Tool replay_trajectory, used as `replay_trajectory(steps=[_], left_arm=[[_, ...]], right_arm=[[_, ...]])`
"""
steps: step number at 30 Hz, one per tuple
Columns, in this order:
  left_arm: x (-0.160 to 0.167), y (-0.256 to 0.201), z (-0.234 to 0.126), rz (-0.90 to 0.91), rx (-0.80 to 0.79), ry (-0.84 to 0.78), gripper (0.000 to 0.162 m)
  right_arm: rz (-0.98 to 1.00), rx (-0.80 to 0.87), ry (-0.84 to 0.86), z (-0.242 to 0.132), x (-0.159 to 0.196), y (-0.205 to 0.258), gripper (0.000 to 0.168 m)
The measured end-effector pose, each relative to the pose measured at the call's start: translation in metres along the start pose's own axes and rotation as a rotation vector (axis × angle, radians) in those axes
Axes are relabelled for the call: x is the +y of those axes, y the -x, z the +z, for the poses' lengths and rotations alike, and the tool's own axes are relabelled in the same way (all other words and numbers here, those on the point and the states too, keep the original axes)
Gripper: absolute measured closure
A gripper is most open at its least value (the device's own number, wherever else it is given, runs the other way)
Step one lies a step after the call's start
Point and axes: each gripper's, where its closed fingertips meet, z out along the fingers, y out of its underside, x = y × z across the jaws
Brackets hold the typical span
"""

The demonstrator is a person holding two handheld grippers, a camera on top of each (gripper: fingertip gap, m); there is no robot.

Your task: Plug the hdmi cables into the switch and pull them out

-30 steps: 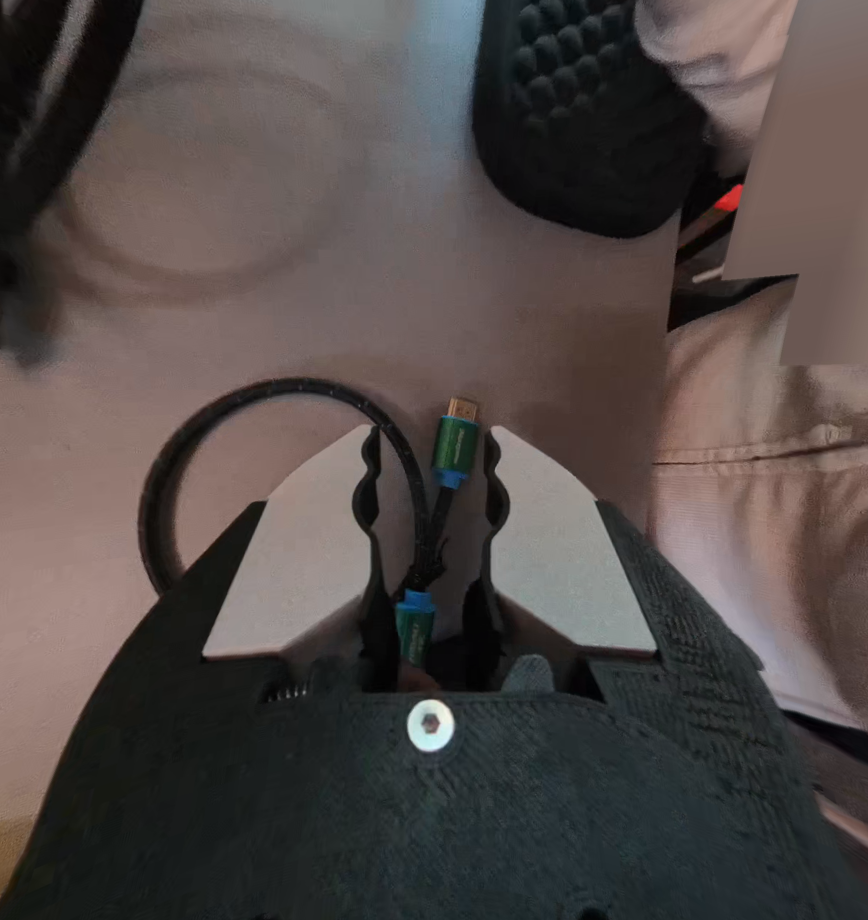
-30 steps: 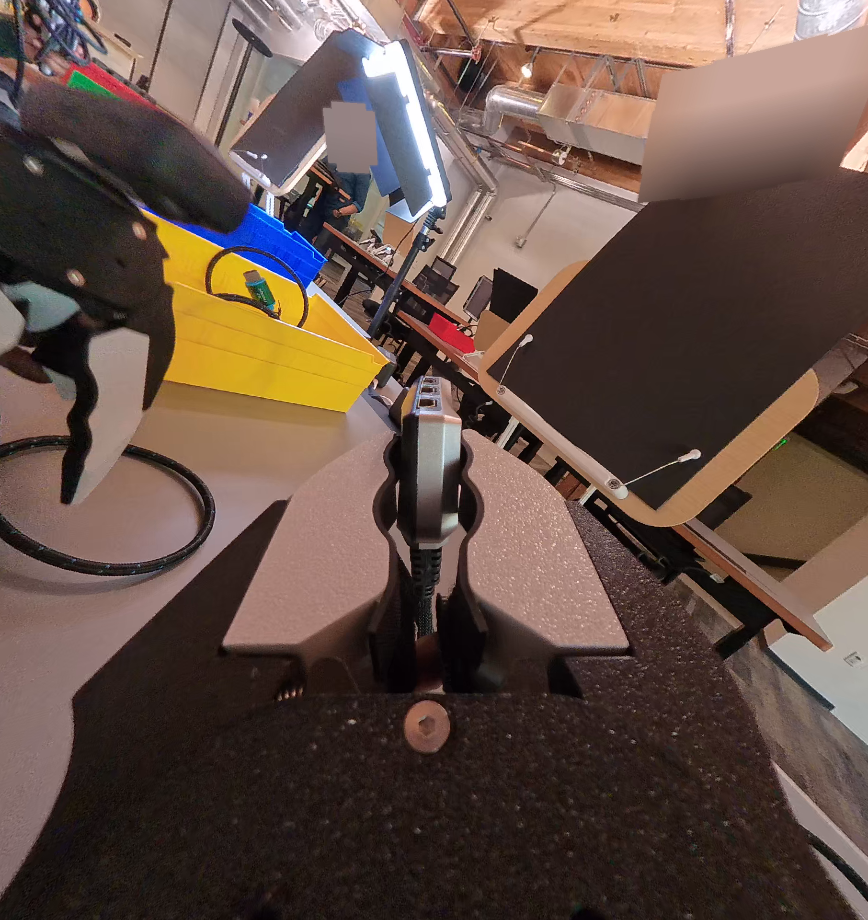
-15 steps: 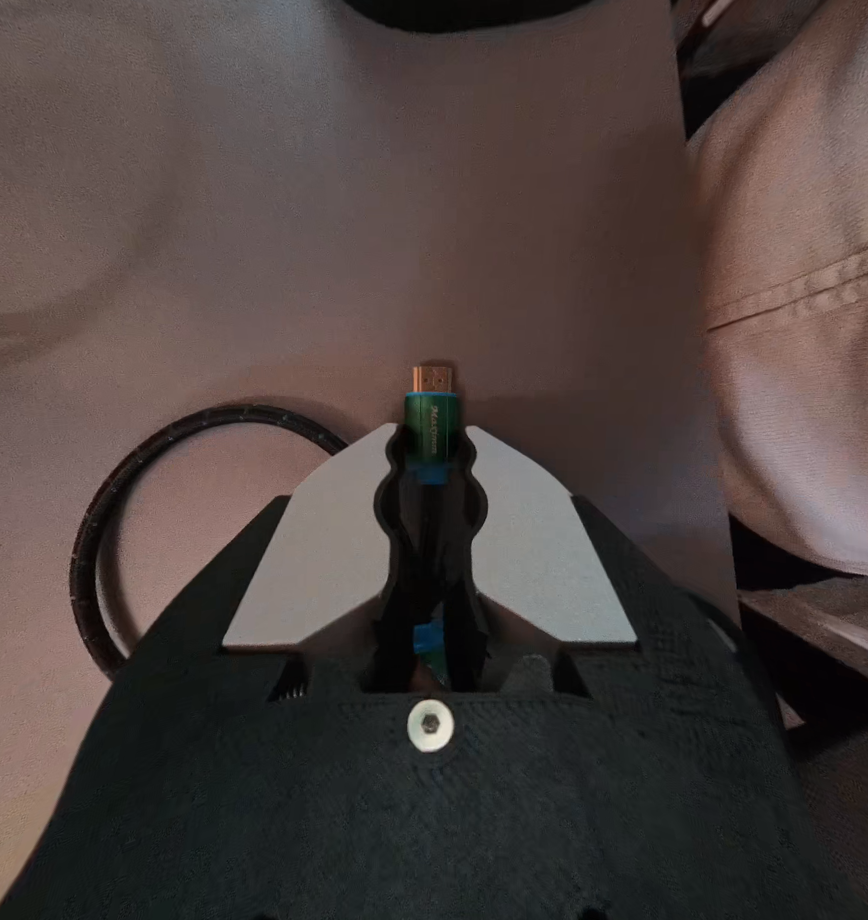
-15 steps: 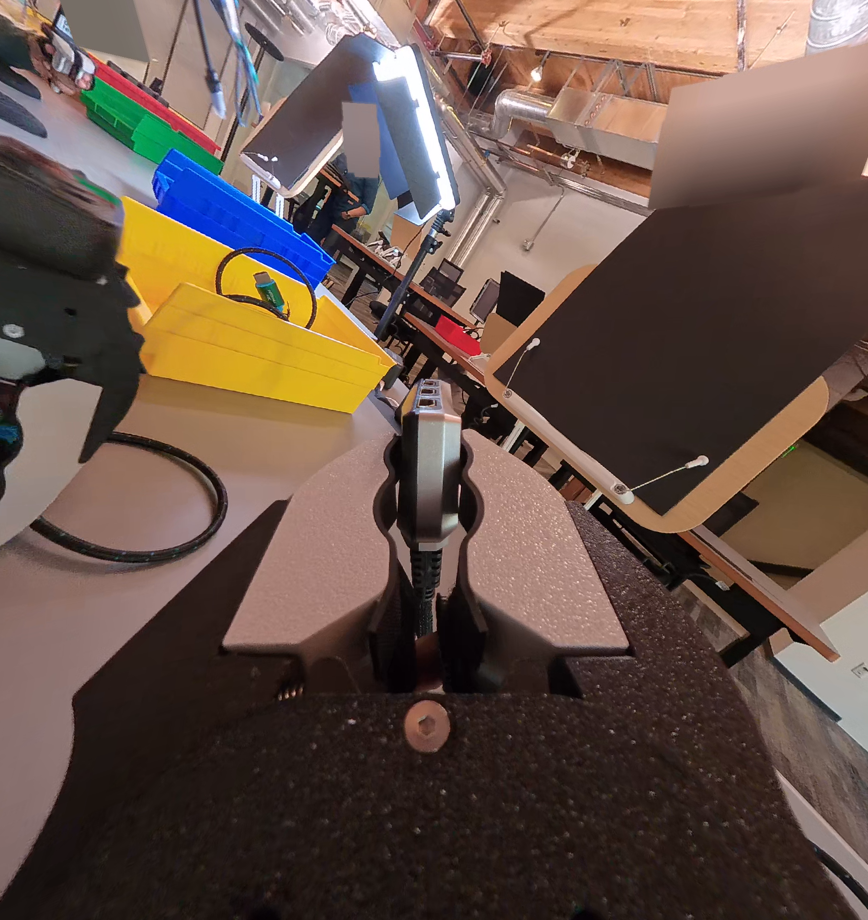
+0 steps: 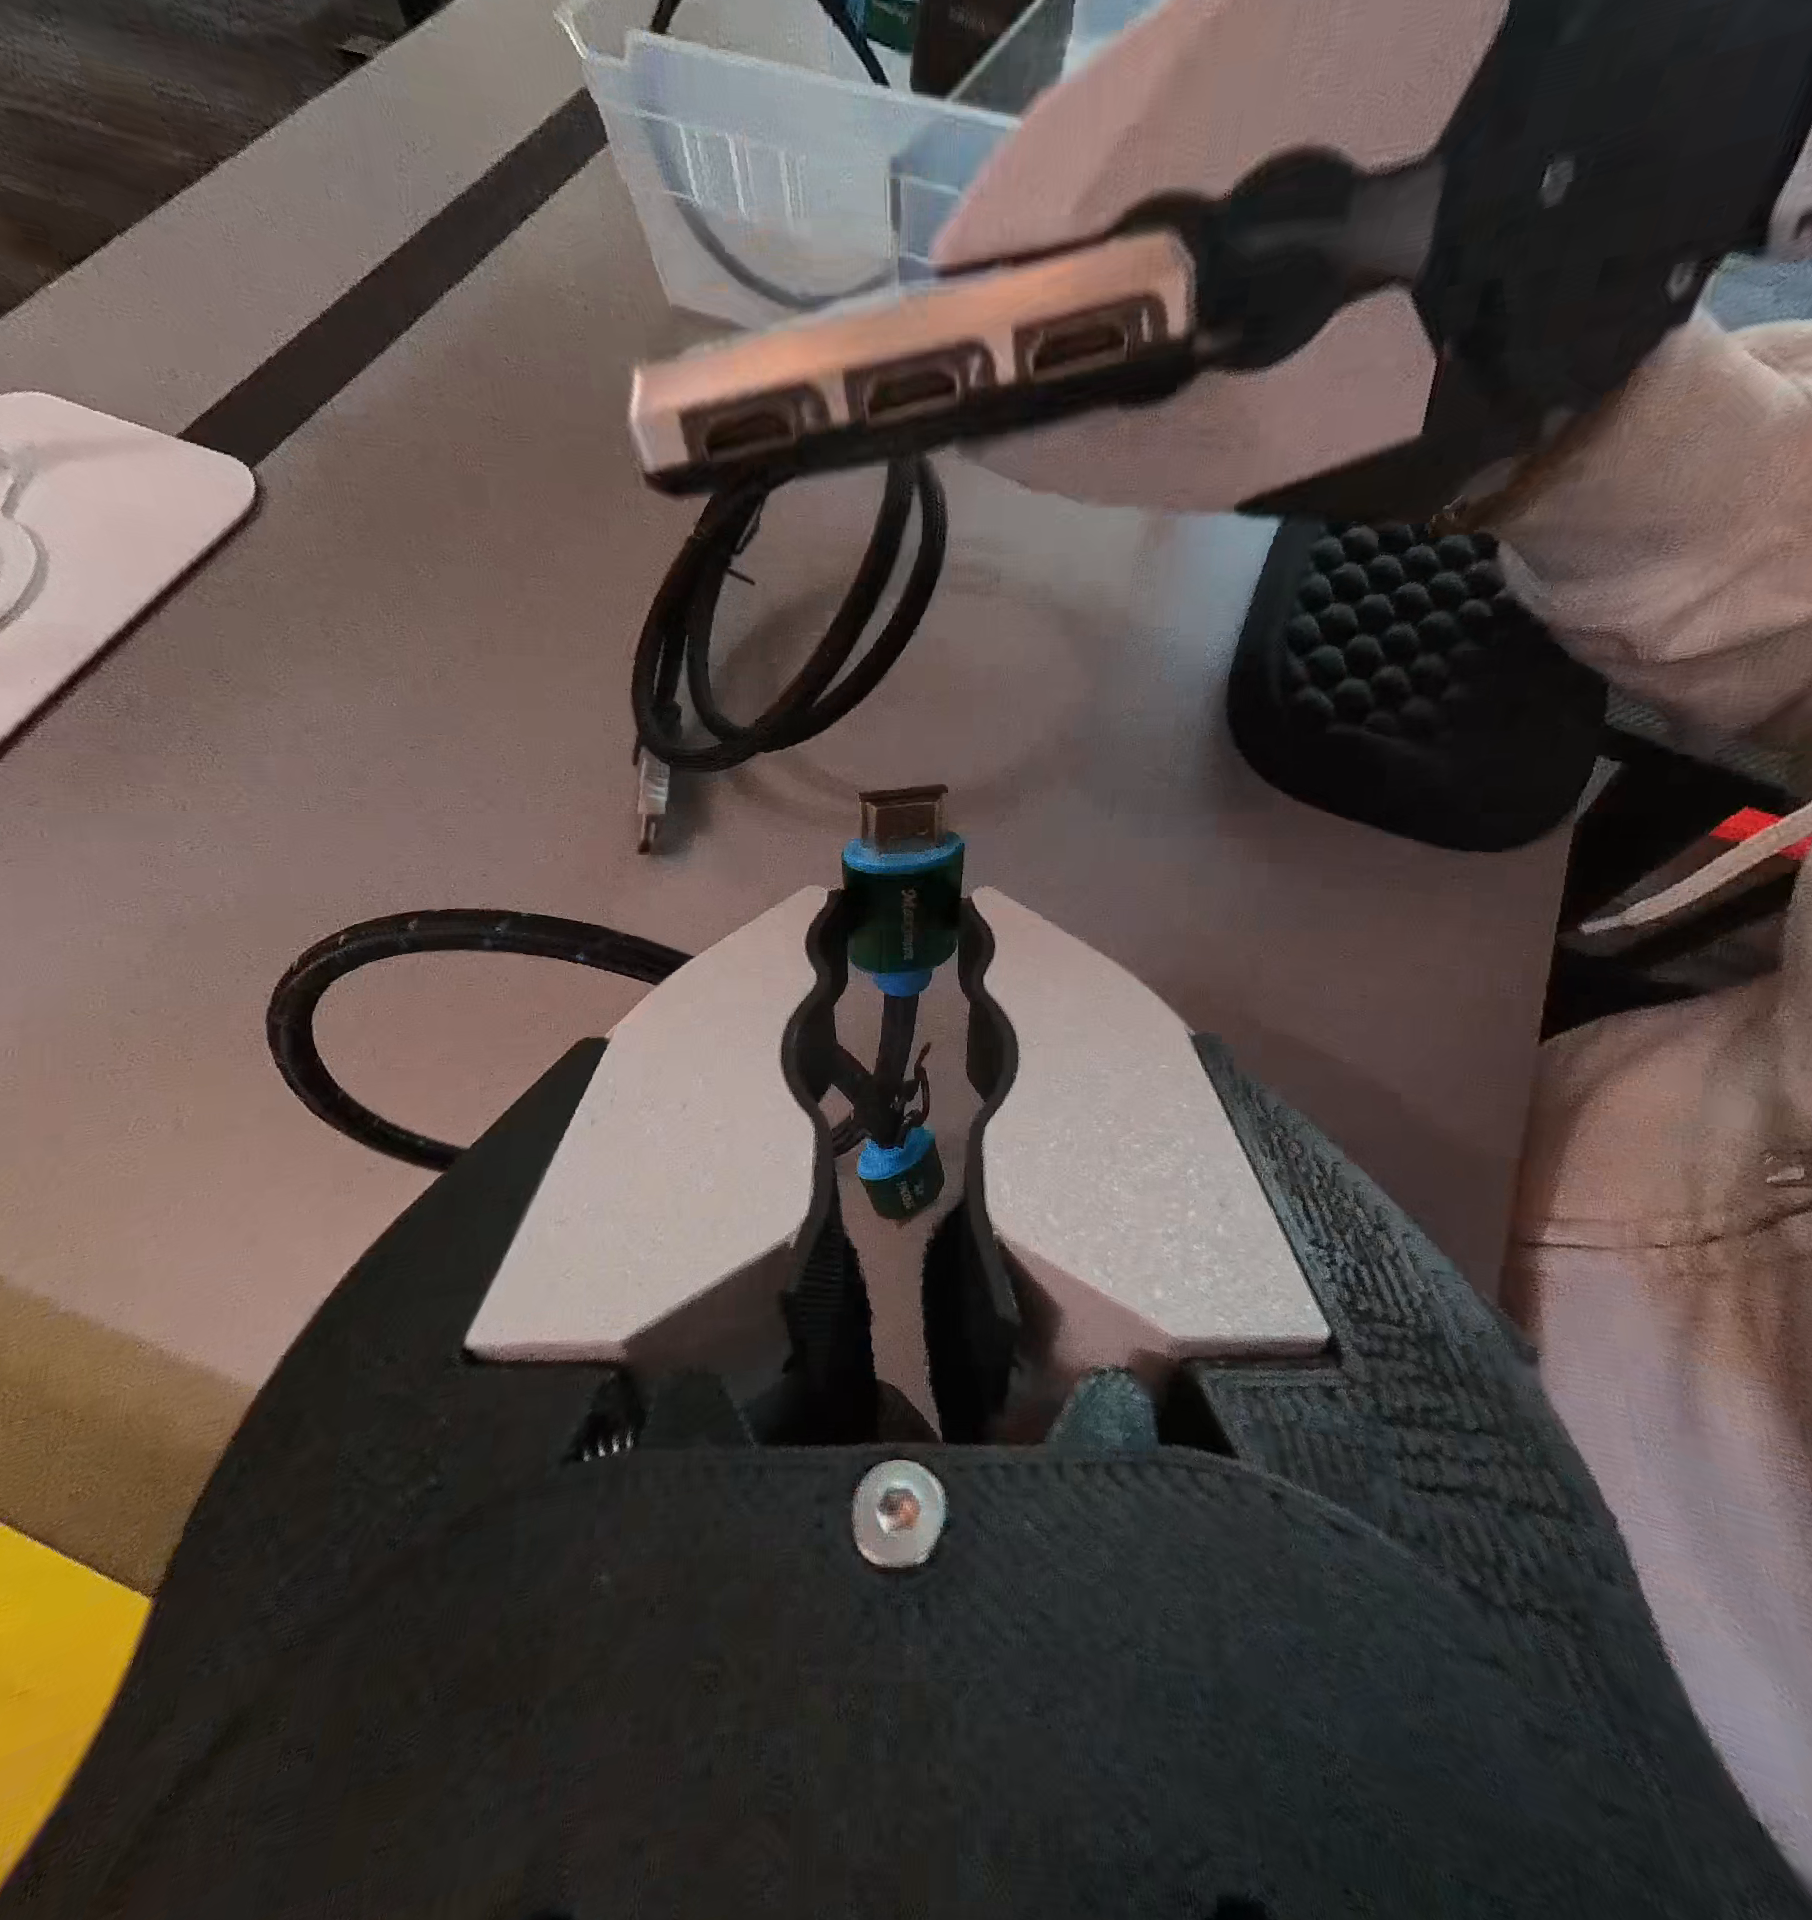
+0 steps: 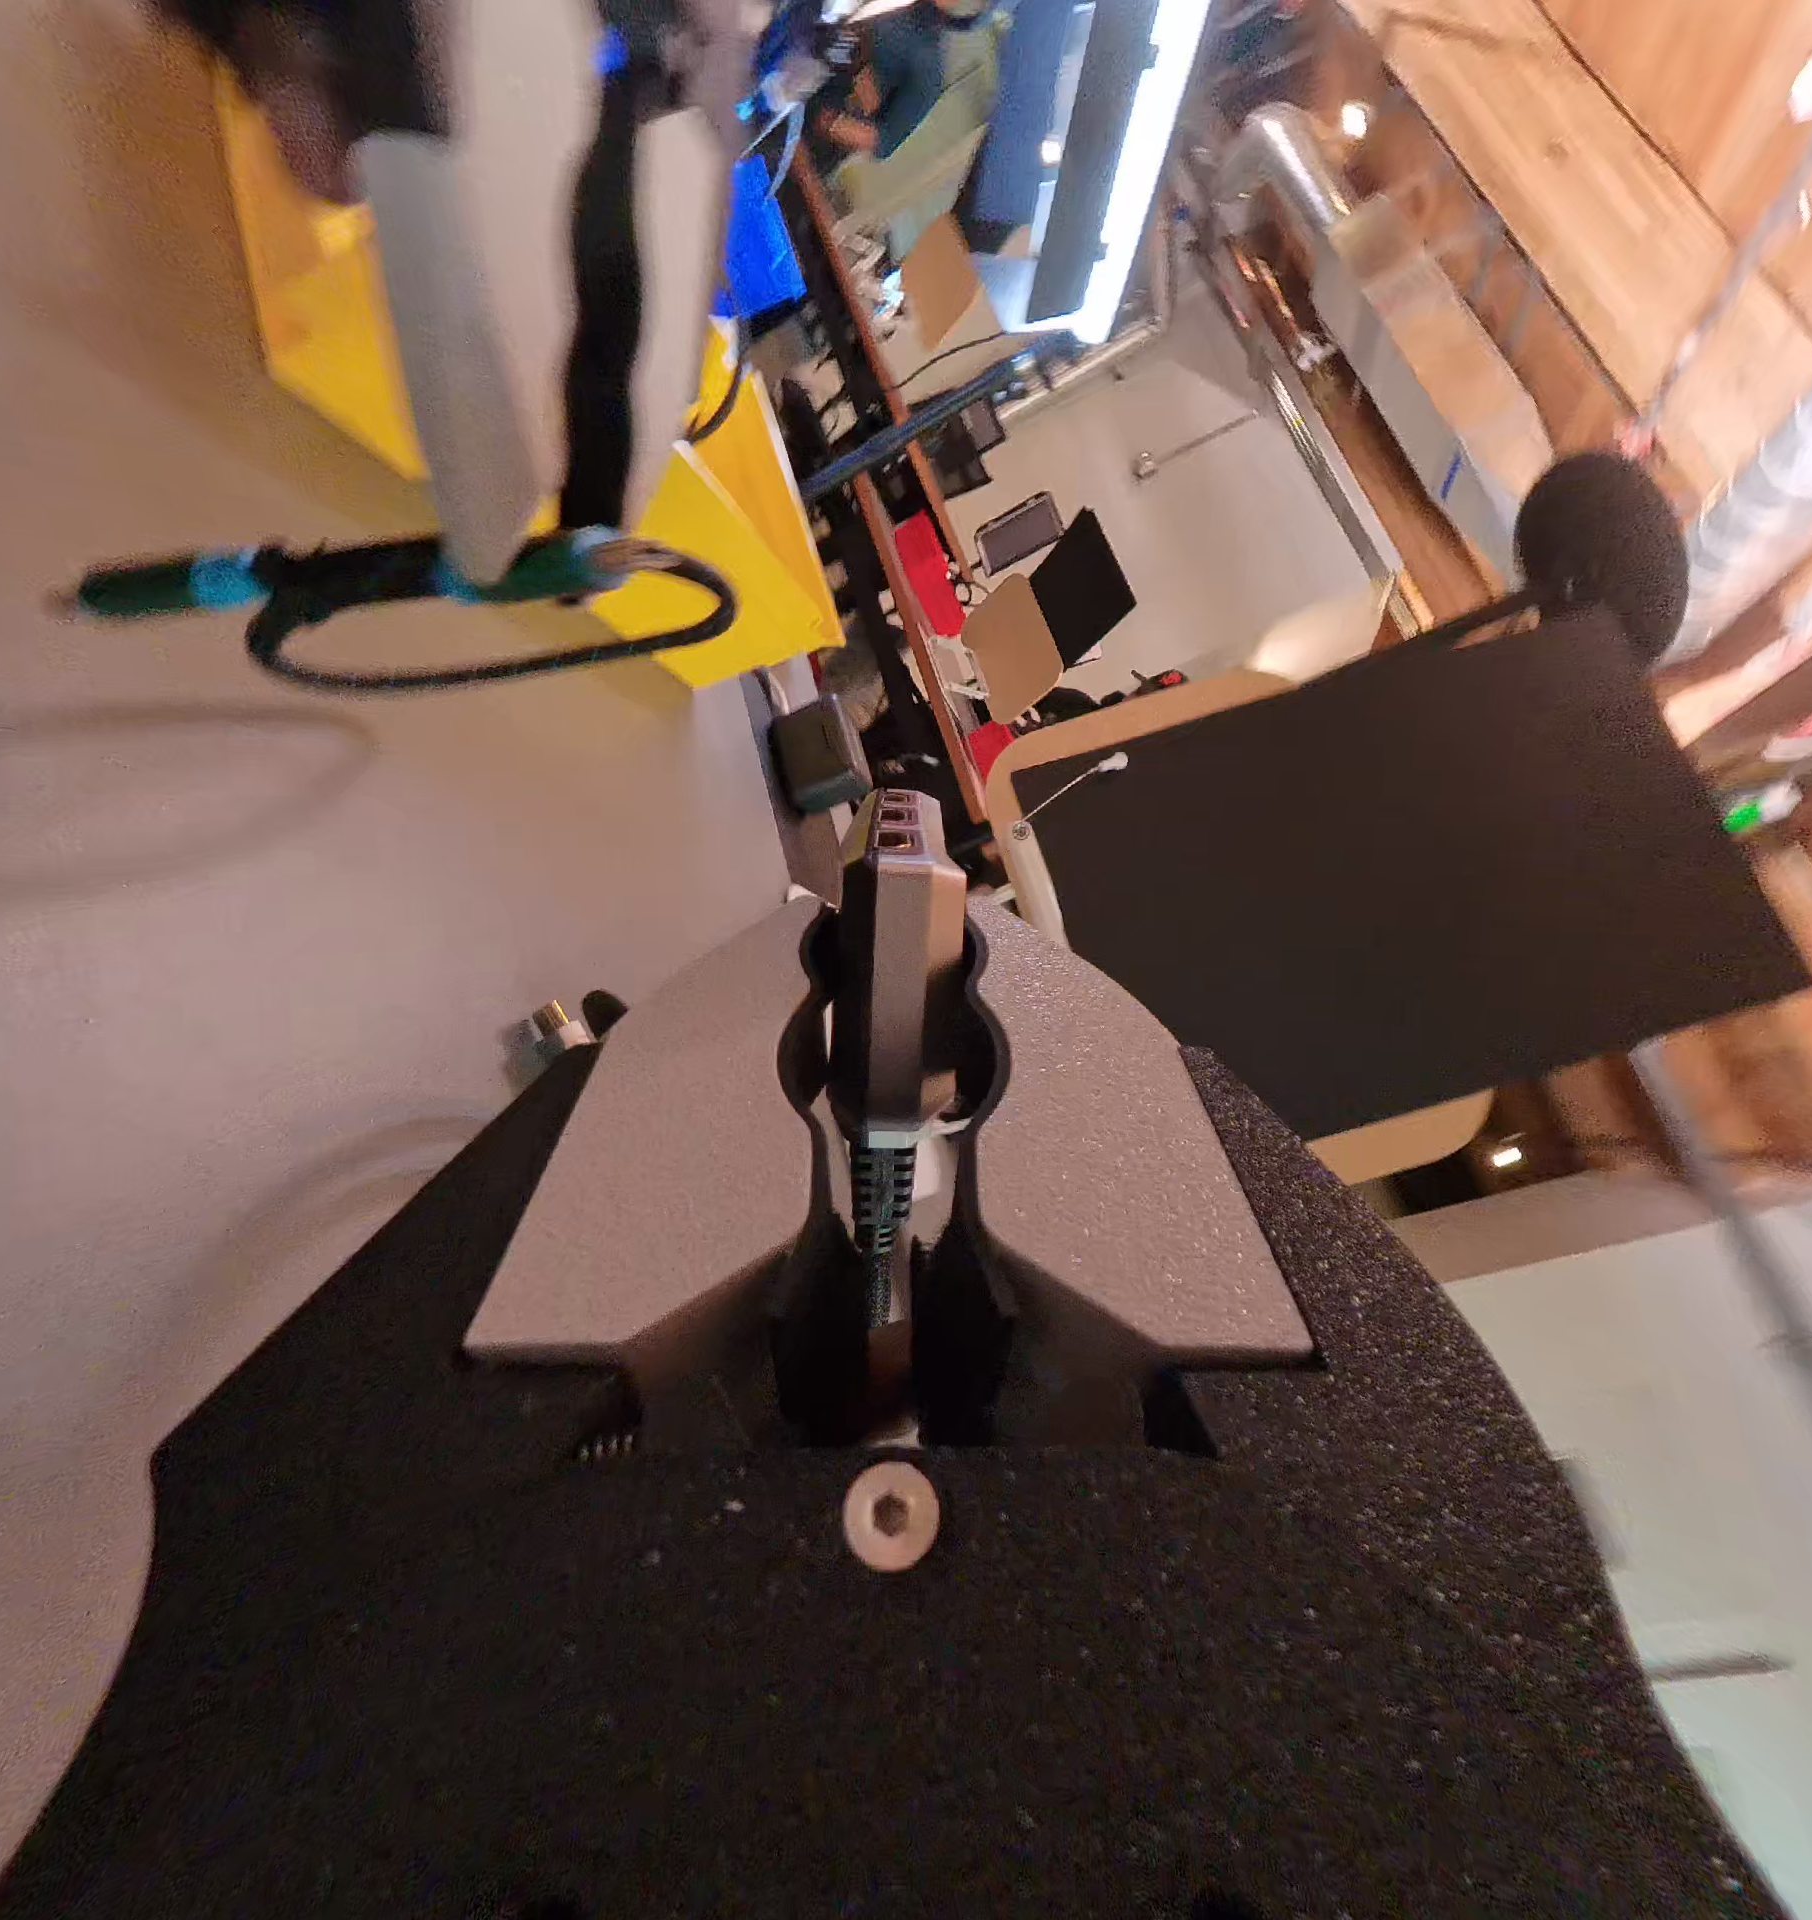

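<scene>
Grey desk below, yellow bin at far edge. Left gripper clamped on green HDMI plug, metal tip pointing toward switch, apart from it. Right gripper clamped on switch, three ports facing plug. Black cable loop on desk beneath switch.

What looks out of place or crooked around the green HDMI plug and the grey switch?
Nothing looks damaged. The green and blue HDMI plug sits straight in the left gripper, metal tip forward. The flat grey HDMI switch, held by the right gripper, is tilted against the plug, so its three ports are not yet lined up.
</scene>
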Motion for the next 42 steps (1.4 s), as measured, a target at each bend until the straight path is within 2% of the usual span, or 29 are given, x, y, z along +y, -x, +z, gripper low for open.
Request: replay_trajectory(steps=[3,5,12,18,27,30,33,36,38,42], left_arm=[[-0.003,0.002,-0.003,-0.041,0.001,-0.01,0.141],[-0.001,0.002,-0.002,-0.057,0.007,0.008,0.142],[0.009,-0.009,0.015,-0.099,0.098,0.092,0.141],[0.008,-0.018,0.031,-0.077,0.165,0.154,0.141],[0.051,-0.047,0.081,-0.027,0.275,0.239,0.142],[0.055,-0.05,0.083,0.029,0.288,0.211,0.141],[0.053,-0.054,0.076,0.105,0.297,0.159,0.129],[0.066,-0.05,0.07,0.216,0.26,0.2,0.125],[0.076,-0.049,0.07,0.282,0.242,0.234,0.125],[0.082,-0.045,0.076,0.316,0.205,0.204,0.135]], right_arm=[[-0.28,-0.038,0.061,0.007,-0.009,0.012,0.148],[-0.396,-0.067,0.071,0.01,-0.014,0.016,0.148],[-0.593,-0.142,0.047,0.017,-0.016,0.031,0.148],[-0.453,-0.167,0.029,0.014,-0.003,0.034,0.148],[-0.402,-0.183,0.115,0.0,0.018,0.042,0.148],[-0.383,-0.177,0.126,-0.001,0.02,0.043,0.148],[-0.367,-0.174,0.127,-0.003,0.022,0.044,0.148],[-0.347,-0.172,0.123,-0.004,0.022,0.045,0.148],[-0.338,-0.169,0.121,-0.005,0.022,0.046,0.148],[-0.325,-0.158,0.125,-0.005,0.023,0.045,0.148]])
